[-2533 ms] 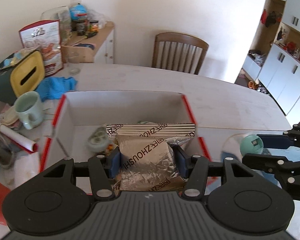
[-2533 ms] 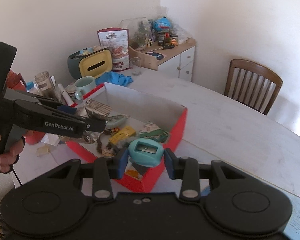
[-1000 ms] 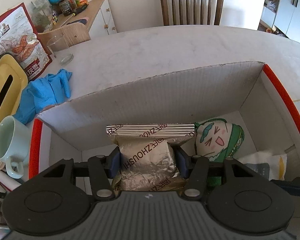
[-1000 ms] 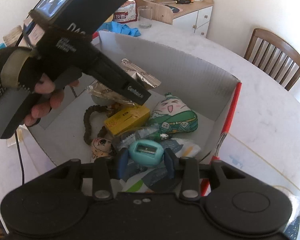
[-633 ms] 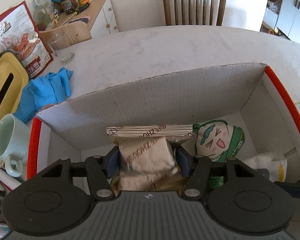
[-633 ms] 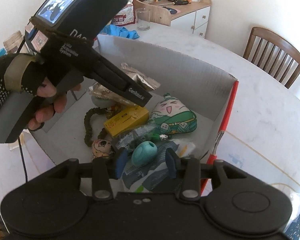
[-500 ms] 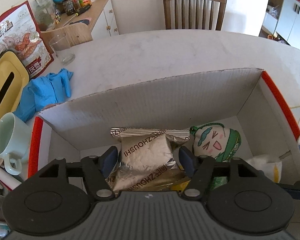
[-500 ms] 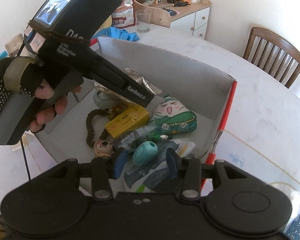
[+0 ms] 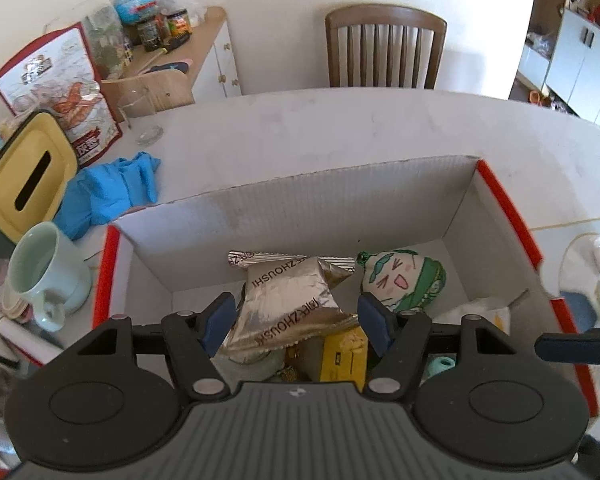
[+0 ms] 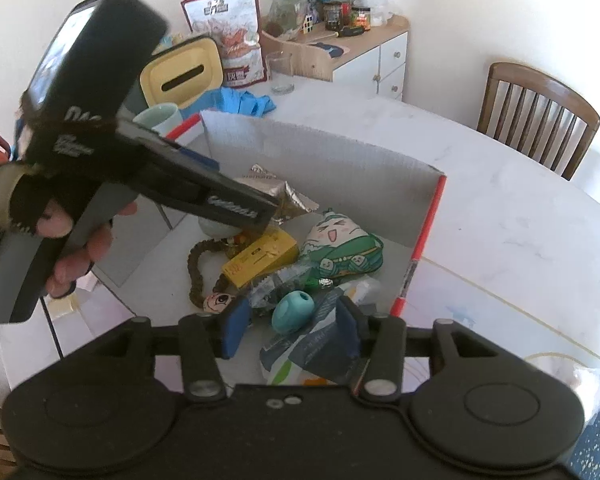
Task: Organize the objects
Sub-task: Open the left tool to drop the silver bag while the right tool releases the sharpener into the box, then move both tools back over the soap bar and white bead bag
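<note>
Your left tool [image 9: 296,322] has just been opening and hangs with its jaws spread, clear of the silver foil packet [image 9: 290,304], which lies tilted in the red-edged cardboard box [image 9: 504,208] on a yellow carton [image 9: 346,354]. Your right tool [image 10: 290,326] has also been opening; its jaws stand apart over the teal sharpener [image 10: 292,312], which lies loose in the same box beside a green plush [image 10: 342,250]. Beyond the box, on the counter [image 9: 340,136], sit a mint mug [image 9: 44,272] and blue gloves [image 9: 108,192].

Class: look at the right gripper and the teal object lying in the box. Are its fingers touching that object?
Apart. The right wrist view shows the teal object lying between the right gripper's blue fingers, with clear gaps on both sides.
</note>
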Motion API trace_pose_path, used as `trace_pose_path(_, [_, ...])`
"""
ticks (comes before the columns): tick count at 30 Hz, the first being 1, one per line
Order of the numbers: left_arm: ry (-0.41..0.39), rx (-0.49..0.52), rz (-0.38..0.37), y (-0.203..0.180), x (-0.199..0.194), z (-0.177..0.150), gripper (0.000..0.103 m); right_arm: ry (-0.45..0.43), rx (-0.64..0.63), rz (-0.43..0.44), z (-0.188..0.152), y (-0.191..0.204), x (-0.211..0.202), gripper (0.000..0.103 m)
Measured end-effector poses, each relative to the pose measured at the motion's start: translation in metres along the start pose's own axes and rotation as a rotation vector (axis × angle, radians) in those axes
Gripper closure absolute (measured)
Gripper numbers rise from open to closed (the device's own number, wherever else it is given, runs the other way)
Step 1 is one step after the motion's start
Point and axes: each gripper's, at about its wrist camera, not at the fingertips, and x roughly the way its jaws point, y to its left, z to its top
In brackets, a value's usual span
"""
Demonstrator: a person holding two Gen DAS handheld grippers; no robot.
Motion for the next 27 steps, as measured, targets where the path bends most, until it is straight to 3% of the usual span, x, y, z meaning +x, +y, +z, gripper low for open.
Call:
trace_pose_path(15, [-0.141, -0.021, 0.002, -0.027, -0.082, -0.020, 0.031, -0.108, 0.032, 0.055, -0.017, -0.014, -0.064, 0.049])
trace_pose_path(27, [-0.183, 0.008, -0.021, -0.085, -0.122, -0.042, 0.022, -0.196, 0.050, 0.084, -0.048, -0.045, -0.123, 0.035])
